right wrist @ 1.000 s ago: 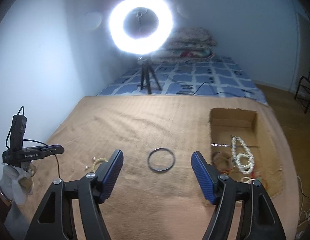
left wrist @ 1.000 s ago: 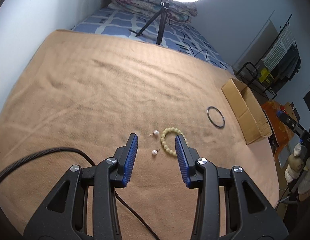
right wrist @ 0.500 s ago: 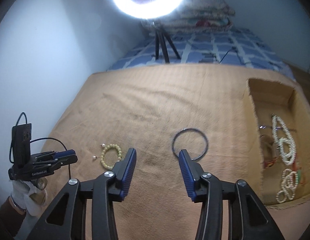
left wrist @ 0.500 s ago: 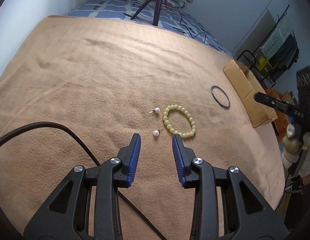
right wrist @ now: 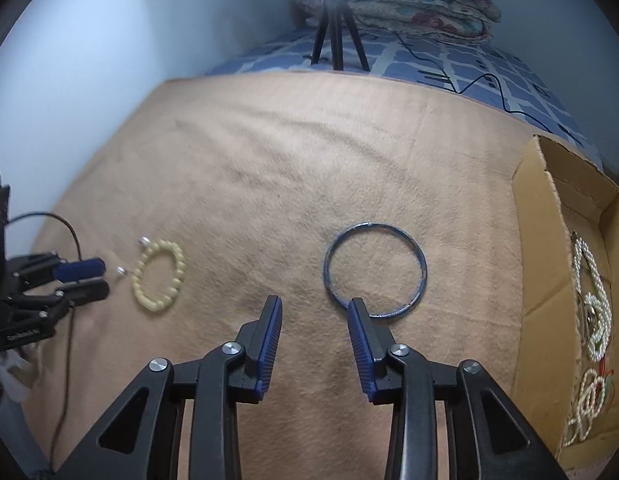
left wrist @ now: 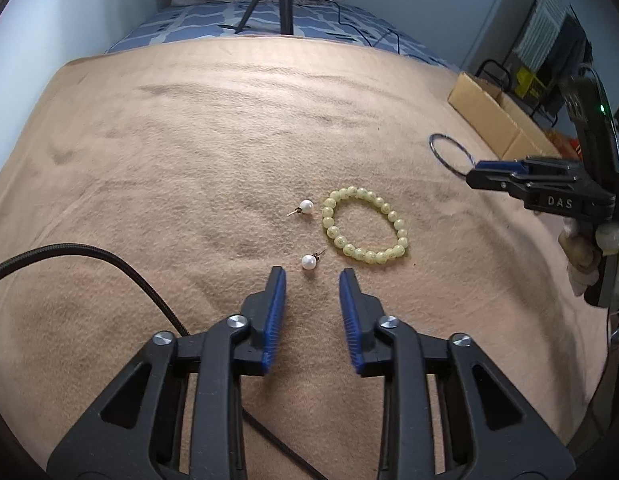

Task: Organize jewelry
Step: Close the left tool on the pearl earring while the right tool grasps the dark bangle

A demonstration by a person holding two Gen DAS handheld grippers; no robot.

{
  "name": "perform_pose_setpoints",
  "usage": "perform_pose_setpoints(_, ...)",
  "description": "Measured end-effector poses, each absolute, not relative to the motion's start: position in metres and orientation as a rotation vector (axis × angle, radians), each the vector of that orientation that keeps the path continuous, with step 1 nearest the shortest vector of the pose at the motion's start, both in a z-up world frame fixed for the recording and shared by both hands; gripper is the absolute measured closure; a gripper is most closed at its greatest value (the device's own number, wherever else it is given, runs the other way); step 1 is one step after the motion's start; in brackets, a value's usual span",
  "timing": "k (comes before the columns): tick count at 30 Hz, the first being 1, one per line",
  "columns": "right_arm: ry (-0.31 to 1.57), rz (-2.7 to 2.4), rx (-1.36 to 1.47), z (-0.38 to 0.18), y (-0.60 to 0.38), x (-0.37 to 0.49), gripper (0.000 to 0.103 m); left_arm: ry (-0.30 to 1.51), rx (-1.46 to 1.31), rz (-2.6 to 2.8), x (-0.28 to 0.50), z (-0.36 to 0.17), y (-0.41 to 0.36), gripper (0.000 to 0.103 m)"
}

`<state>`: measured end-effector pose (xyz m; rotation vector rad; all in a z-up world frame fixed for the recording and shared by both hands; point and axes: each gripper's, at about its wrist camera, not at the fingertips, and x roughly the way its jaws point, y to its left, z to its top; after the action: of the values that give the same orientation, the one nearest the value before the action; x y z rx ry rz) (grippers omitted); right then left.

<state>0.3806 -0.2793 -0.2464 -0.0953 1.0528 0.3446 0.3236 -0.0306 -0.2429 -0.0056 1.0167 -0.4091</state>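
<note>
On the tan blanket, just ahead of the left gripper, lies a pearl stud earring. Its jaws are closing but still apart, with nothing pressed between them; the pearl sits just beyond the tips. A second pearl stud rests farther off, just beside a ring of pale yellow beads, the bead bracelet.

The near earring is tiny, light and hard, and the round pearl will likely roll or squirt out under a careless pinch. The best hold is probably across the pearl itself, since the post looks too thin for the ribbed pads. Its post points up and to the right toward the bracelet, so the long axis runs diagonally; the far stud's post points left.

Over by the right gripper, a thin blue bangle lies flat. That gripper's jaws are also closing and not yet together; the right fingertip overlaps the bangle's near rim, though contact is hard to judge from this angle. The bangle seems stiff, slick and light, so it should be gripped across the rim wire. An open cardboard box holding pearl strands stands to its right.
</note>
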Motion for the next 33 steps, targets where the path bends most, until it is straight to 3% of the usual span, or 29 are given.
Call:
perform_pose_setpoints(11,1.050,0.335,-0.164,-0.256,-0.274,0.390,0.073,0.985,0.084,-0.405,0.328,-0.250,-0.044,0.077)
perform_pose_setpoints(13,1.052,0.330,-0.173,-0.258,-0.274,0.392,0.074,0.982,0.102,-0.410,0.329,-0.251,-0.047,0.088)
perform_pose_setpoints(17,1.056,0.331,-0.184,-0.261,-0.274,0.394,0.077,0.976,0.127,-0.414,0.327,-0.252,-0.051,0.097)
perform_pose_setpoints(27,1.078,0.360,-0.209,-0.265,-0.267,0.399,0.097,0.963,0.113,-0.409,0.322,-0.248,-0.052,0.097)
perform_pose_setpoints(33,1.080,0.379,-0.177,-0.261,-0.267,0.397,0.102,0.950,0.068,-0.405,0.319,-0.238,-0.043,0.097)
